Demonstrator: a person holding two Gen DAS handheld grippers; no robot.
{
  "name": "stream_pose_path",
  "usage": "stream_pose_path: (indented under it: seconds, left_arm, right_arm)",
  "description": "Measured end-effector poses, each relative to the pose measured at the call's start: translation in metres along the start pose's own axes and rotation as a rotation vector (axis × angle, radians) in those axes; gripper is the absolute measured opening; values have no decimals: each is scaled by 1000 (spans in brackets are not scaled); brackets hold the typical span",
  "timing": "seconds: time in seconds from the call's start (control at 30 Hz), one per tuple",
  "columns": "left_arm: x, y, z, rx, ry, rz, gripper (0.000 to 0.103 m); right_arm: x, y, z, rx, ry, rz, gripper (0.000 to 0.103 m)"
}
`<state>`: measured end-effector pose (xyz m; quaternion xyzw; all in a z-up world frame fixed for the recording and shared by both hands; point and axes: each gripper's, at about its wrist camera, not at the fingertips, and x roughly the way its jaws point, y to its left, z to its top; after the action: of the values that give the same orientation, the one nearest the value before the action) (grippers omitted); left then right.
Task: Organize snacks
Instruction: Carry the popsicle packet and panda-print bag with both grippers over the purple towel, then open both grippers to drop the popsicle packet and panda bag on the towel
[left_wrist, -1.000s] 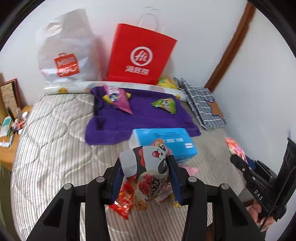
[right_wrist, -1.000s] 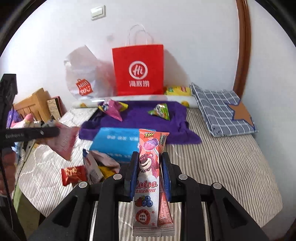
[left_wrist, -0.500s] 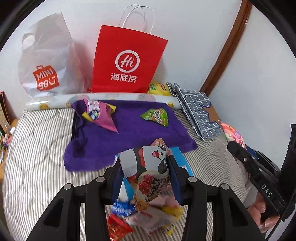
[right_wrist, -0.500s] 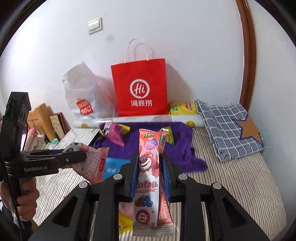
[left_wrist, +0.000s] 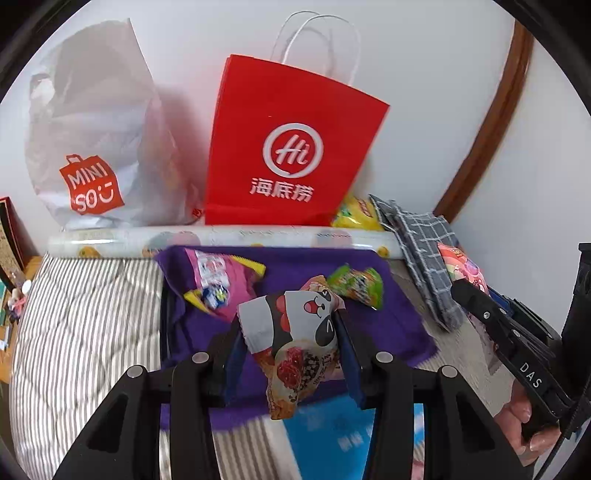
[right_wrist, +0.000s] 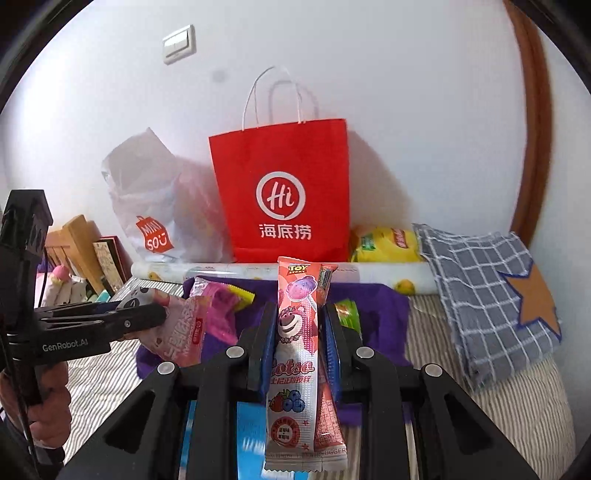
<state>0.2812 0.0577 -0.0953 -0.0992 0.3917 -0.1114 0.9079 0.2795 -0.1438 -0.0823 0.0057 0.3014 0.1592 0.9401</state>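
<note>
Left gripper (left_wrist: 290, 334): 1 panda packet (left_wrist: 295, 332), perhaps.

Two grippers, left (left_wrist: 288, 354) and right (right_wrist: 297, 343), each hold one snack packet (left_wrist: 295, 332) (right_wrist: 299, 350). Two more packets lie on one purple cloth (left_wrist: 288, 266): one pink (left_wrist: 218, 280), one green (left_wrist: 356, 284). Two bags stand behind: one red (left_wrist: 291, 147), one white (left_wrist: 92, 147).

**Both grippers clamped, held level over the bed**

The left gripper (left_wrist: 291, 347) has its jaws closed on a panda snack packet (left_wrist: 295, 332). The right gripper (right_wrist: 297, 347) pinches a pink Lotso candy packet (right_wrist: 295, 354) upright, the two grippers side by side.
</note>
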Motion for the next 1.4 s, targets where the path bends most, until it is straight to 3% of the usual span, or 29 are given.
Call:
stream_pose_path:
  seconds: [0.13, 0.37, 0.6, 0.67, 1.17, 1.3, 1.4]
  left_arm:
    - [22, 18, -1, -24, 3, 16, 43]
    - [39, 46, -16, -115, 41, -50, 43]
    - [52, 51, -22, -139, 65, -49, 43]
    - [58, 51, -24, -140, 79, -56, 43]
    - [64, 54, -26, -148, 86, -34, 43]
    - [66, 53, -27, -147, 94, -31, 43]
    - [67, 56, -27, -158, 97, -33, 43]
  right_arm:
    - [30, -6, -8, -12, 13, 11, 24]
    - [60, -26, -29, 21, 84, 25, 24]
    - [84, -46, -41, 62, 165, -22, 24]
    - [90, -52, -43, 91, 181, 6, 24]
    - [107, -71, -51, 151, 173, -27, 25]
    - [111, -76, -52, 176, 188, -35, 32]
    - [104, -79, -50, 189, 151, -58, 48]
